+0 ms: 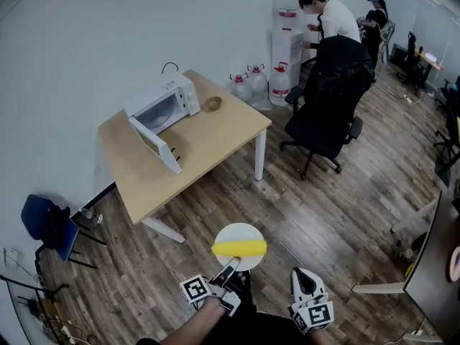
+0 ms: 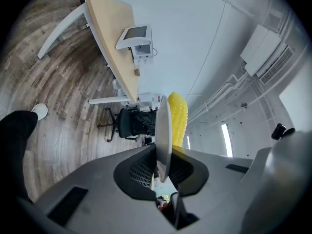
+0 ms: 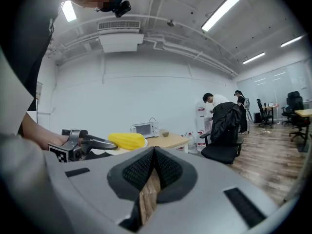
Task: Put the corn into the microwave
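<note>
Nearby, the left gripper [image 1: 231, 266] has its jaws clamped on the rim of a plate [image 1: 240, 229], held level, likely so the corn [image 1: 238, 248] lying across it cannot roll off. At three o'clock of it the right gripper [image 1: 302, 274] is empty, jaws closed. Farther off, at eleven o'clock, the microwave [image 1: 165, 105] sits on the table [image 1: 219, 131], door [image 1: 154, 144] open to receive the corn. No writing is legible.

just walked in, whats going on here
A person stands some way from the table, holding a plate with a corn cob lying on it. The left gripper is clamped on the plate's edge. The right gripper is shut with nothing in it. The microwave sits on the table with its door open, and the corn is not in it yet.
</note>
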`<move>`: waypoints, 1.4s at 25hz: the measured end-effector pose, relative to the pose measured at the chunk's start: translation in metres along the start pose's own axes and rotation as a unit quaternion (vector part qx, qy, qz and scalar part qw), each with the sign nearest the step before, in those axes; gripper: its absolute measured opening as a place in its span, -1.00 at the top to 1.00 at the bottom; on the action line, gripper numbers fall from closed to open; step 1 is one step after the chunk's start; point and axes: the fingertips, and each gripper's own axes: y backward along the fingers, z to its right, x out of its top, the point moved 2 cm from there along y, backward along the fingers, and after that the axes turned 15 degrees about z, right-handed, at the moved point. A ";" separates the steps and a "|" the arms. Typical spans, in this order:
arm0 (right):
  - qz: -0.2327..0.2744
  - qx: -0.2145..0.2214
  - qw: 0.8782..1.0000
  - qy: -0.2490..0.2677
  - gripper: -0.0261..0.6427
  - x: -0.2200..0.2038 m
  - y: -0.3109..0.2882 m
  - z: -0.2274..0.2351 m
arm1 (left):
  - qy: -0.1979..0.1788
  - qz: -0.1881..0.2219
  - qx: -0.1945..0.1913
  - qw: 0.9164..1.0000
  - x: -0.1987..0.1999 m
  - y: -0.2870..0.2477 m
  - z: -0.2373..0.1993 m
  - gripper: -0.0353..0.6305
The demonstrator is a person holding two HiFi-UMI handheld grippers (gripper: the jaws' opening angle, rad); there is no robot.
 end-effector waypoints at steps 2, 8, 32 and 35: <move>-0.004 -0.001 1.000 0.000 0.74 -0.001 -0.029 0.009 | 0.009 -0.003 0.006 1.000 0.011 -0.028 -0.005 0.79; -0.006 0.008 1.000 0.007 0.74 0.010 -0.137 0.041 | 0.019 -0.019 -0.012 1.000 0.051 -0.128 -0.002 0.79; -0.001 0.095 0.995 -0.010 0.74 0.039 -0.454 0.025 | -0.034 0.022 -0.014 0.999 0.257 -0.303 0.002 0.79; -0.010 0.130 0.991 -0.006 0.74 0.032 -0.483 0.018 | -0.029 0.043 -0.009 0.999 0.268 -0.310 -0.004 0.79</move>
